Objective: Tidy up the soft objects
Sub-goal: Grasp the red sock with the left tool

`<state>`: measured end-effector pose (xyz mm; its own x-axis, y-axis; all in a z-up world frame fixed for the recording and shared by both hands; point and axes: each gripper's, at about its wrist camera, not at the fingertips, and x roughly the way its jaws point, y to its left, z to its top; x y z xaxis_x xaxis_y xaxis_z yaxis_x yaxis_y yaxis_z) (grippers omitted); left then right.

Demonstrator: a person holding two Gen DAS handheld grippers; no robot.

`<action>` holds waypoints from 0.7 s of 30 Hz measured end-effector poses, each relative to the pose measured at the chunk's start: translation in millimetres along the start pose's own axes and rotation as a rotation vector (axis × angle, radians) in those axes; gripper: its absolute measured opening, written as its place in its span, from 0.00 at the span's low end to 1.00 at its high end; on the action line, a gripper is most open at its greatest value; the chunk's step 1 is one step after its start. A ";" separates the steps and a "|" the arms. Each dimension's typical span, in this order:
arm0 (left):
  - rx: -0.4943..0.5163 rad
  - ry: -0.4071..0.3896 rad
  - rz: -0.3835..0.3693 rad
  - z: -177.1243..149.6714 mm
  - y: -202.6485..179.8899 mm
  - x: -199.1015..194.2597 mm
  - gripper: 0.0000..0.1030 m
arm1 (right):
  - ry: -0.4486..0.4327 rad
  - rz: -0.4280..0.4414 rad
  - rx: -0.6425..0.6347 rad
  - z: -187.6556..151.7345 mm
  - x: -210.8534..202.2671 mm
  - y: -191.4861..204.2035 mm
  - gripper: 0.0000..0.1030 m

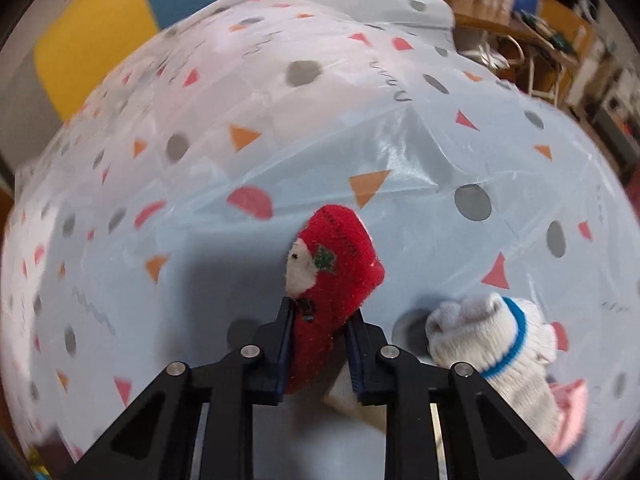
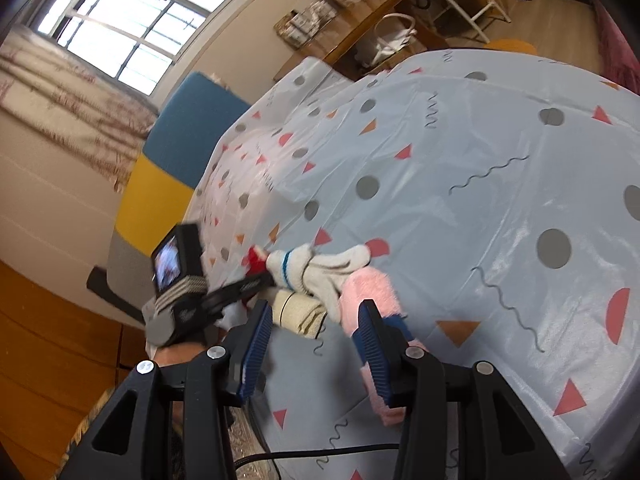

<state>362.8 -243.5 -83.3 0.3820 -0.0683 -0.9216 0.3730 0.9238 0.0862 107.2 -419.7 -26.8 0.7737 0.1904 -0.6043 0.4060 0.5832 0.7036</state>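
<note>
My left gripper (image 1: 320, 316) is shut on a red sock (image 1: 336, 276) with a white face patch, held above the table; the red sock shows small in the right wrist view (image 2: 256, 258). A white sock with a blue band (image 1: 492, 340) lies just right of it, also in the right wrist view (image 2: 316, 268). A pink fluffy sock (image 2: 370, 294) lies beside it, its edge showing in the left wrist view (image 1: 568, 408). A rolled cream sock (image 2: 298, 312) lies near them. My right gripper (image 2: 316, 320) is open and empty, just short of the pile.
The table is covered by a light blue cloth (image 2: 460, 152) with dots, triangles and squiggles. A blue and yellow panel (image 2: 172, 152) stands behind the table. Wooden furniture and a white bag (image 2: 388, 40) are at the far side. The table's near edge (image 2: 256, 420) is below my right gripper.
</note>
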 end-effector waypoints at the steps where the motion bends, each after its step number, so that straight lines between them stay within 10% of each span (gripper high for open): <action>1: -0.020 0.003 -0.008 -2.6 3.5 -4.2 0.22 | -0.008 -0.005 0.011 0.9 -1.1 -2.5 0.44; 12: -0.055 -0.030 -0.088 -42.8 7.4 -89.5 0.22 | 0.080 -0.051 -0.029 -4.6 16.6 0.1 0.44; 21: -0.040 -0.158 -0.174 -77.8 22.6 -178.8 0.22 | 0.238 -0.127 -0.341 -34.1 54.9 48.5 0.44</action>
<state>237.1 -181.2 53.9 0.4432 -0.2832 -0.8505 0.4122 0.9069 -0.0871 152.7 -354.0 -38.7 0.5784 0.2539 -0.7753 0.2760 0.8334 0.4788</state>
